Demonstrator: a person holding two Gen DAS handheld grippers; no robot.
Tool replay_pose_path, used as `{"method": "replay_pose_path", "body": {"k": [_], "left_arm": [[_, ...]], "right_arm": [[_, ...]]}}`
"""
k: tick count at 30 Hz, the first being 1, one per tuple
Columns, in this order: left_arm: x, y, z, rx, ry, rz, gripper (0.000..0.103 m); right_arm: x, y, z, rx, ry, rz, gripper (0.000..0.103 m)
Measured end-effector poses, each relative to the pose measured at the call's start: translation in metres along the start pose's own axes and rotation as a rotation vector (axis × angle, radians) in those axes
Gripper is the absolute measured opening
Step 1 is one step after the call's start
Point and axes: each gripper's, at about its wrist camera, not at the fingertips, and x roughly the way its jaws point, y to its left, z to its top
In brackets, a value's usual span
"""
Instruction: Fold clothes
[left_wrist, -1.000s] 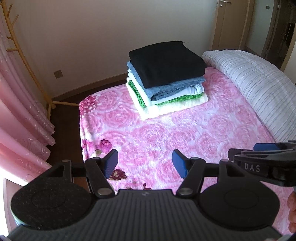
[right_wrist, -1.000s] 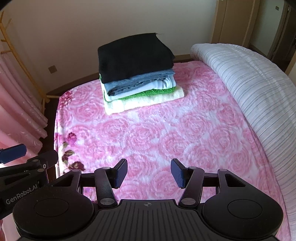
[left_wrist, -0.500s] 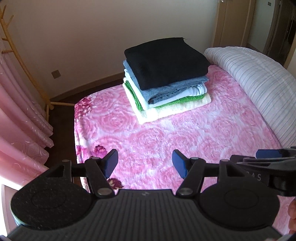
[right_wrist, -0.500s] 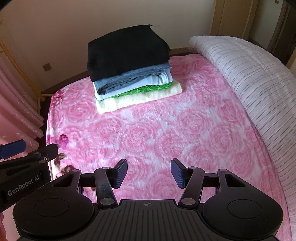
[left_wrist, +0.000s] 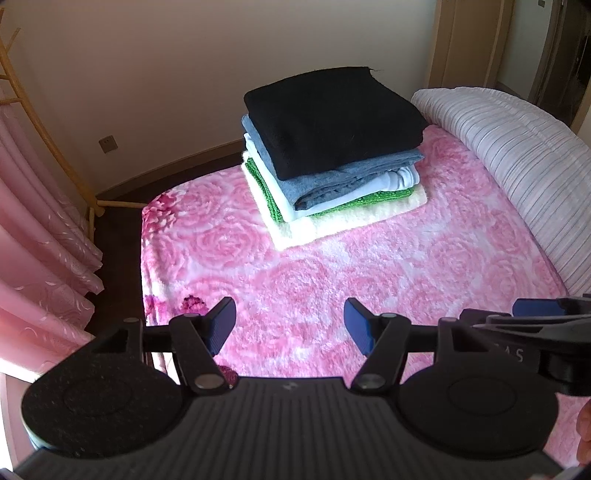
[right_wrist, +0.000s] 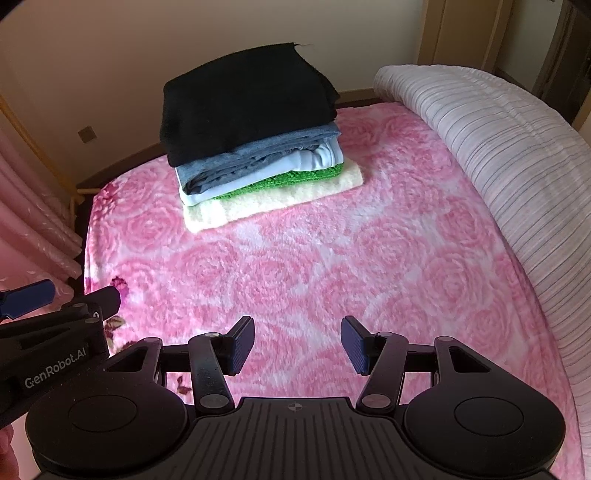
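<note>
left view: my left gripper (left_wrist: 289, 325) jaws apart, empty, hovering over the pink blanket (left_wrist: 369, 280); nothing to grab here.
stack (left_wrist: 332, 155): five folded pieces, black on top, at the bed's far end, keeping the fold area free.
right view: my right gripper (right_wrist: 297, 345) spread, empty, beside the left.
quilt (right_wrist: 498, 155): rolled along the right edge.

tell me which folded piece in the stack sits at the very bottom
The cream fleecy piece, lying directly on the pink blanket beneath the green knit; the black one tops the stack.
</note>
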Motion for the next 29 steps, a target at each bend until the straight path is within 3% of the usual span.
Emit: {"method": "replay_pose_path", "body": {"k": [20,29], "left_arm": [[0.021,0.000,0.018,0.010,0.008,-0.006,0.061],[0.009,0.006,0.019,0.035,-0.043,-0.001,0.061]], "right_arm": [[0.016,0.001,0.018,0.018,0.011,-0.002,0.056],[0.007,0.008,0.019,0.030,0.001,-0.007,0.056]]}}
